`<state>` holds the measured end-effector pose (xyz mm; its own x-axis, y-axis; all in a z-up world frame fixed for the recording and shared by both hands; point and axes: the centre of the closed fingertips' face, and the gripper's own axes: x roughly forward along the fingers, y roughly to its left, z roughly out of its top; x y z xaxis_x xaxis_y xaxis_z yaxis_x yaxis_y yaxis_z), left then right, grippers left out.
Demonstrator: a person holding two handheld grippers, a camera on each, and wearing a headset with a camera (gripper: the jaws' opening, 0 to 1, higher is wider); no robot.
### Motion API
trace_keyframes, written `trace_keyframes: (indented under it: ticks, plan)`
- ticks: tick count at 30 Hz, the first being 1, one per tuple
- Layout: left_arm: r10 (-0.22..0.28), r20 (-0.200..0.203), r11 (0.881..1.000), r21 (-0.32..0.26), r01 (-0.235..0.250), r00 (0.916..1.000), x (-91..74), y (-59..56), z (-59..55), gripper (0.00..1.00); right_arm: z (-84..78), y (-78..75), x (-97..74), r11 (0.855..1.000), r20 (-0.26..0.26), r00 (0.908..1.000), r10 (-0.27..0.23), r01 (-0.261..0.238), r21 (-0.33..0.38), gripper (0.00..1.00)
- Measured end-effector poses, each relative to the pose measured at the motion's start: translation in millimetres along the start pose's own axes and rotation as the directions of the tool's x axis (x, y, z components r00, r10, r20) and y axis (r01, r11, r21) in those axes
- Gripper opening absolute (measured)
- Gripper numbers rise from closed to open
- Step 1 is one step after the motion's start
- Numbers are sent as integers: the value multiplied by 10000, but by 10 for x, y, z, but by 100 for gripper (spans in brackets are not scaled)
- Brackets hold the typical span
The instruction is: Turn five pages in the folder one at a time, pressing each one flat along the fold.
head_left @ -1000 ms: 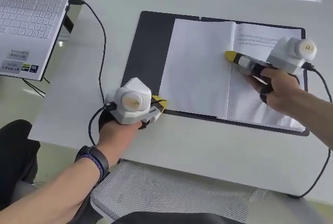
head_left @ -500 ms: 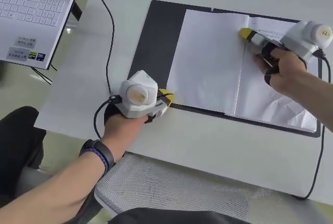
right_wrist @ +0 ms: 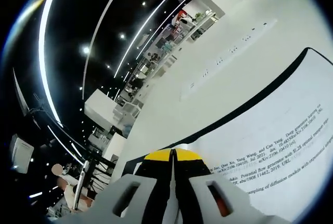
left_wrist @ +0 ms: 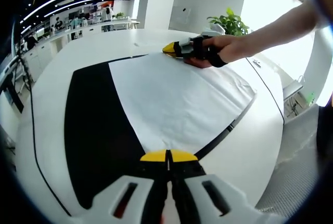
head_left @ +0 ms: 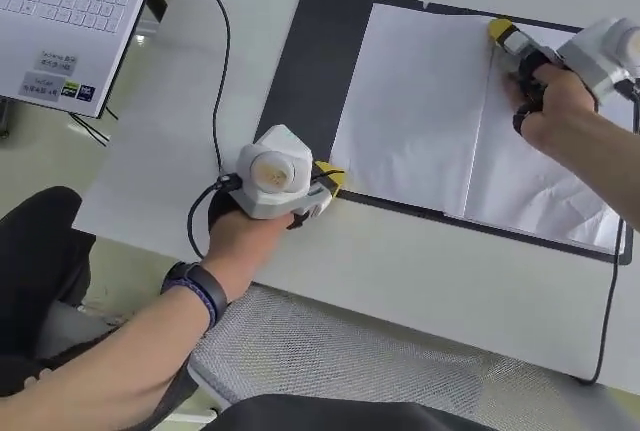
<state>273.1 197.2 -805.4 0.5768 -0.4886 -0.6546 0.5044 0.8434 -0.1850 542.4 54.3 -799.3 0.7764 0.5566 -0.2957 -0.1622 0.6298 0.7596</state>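
In the head view the folder (head_left: 305,81) is lying open on the white surface (head_left: 400,281), with its black cover showing at the left, a blank turned page (head_left: 415,101) in the middle and a second page (head_left: 540,181) at the right. The left gripper (head_left: 331,180) is resting at the folder's near left corner, the same spot as a second ago, though the camera has shifted. The right gripper (head_left: 499,28) is pressing its yellow tips onto the fold close to the folder's far edge; a second ago it was sitting further down the fold, so it has been sliding away from the person along the crease. A laptop (head_left: 60,11) is sitting at the far left, and a black cable (head_left: 222,61) is running from it towards the left gripper. In the left gripper view the left gripper's (left_wrist: 168,155) fingers are pressed together with no gap, touching the near edge of the folder, while the right gripper (left_wrist: 173,49) is lying on the far part of the blank page, held by a hand (left_wrist: 221,50). In the right gripper view the right gripper's (right_wrist: 173,154) fingers are likewise closed tight, pointing at the printed page (right_wrist: 270,151) near its top edge, and a power strip (right_wrist: 229,52) is lying on the surface beyond the folder.
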Motion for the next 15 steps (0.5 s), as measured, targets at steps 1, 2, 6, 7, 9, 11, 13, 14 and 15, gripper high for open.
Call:
trace_keyframes:
  ticks: [1, 2, 6, 7, 9, 11, 13, 14, 15]
  plan:
    - [2, 0, 10000, 24, -2, 10000, -3, -3, 1, 0, 10, -15, 18, 10000, 37, 10000, -9, 9, -3, 0]
    - [6, 7, 10000, 7, -6, 10000, 0, 2, 0, 0, 27, -37, 40, 10000, 108, 9999, -20, 19, 58, 0]
    - [31, 77, 9998, -178, -29, 10000, 3, 10, 1, 0, 49, -75, 75, 9997, 172, 9998, -25, 21, 242, 0]
    - [45, 88, 9998, -172, -44, 10000, 3, 9, 2, 0, 41, -64, 67, 9998, 160, 9999, -12, 8, 213, 0]
    - [55, 89, 9998, -170, -53, 9999, 4, 12, 3, 0, 42, -72, 75, 9998, 148, 9999, 37, -40, 195, 0]
    - [43, 90, 9998, -211, -41, 9999, 1, 10, 7, 0, 42, -77, 77, 9998, 125, 9999, 118, -121, 165, 0]
    - [31, 83, 9998, -220, -29, 10000, -3, 7, 11, 0, -12, -44, 31, 9989, -117, 9992, 394, -391, 270, 0]
    - [32, 86, 9997, -261, -29, 10000, -4, 7, 12, 0, -39, -27, 10, 9984, -226, 9983, 541, -537, 146, 0]
    - [35, 96, 9996, -280, -32, 9999, -7, 6, 14, 0, -89, 9, -34, 9977, -425, 9968, 679, -678, 40, 0]
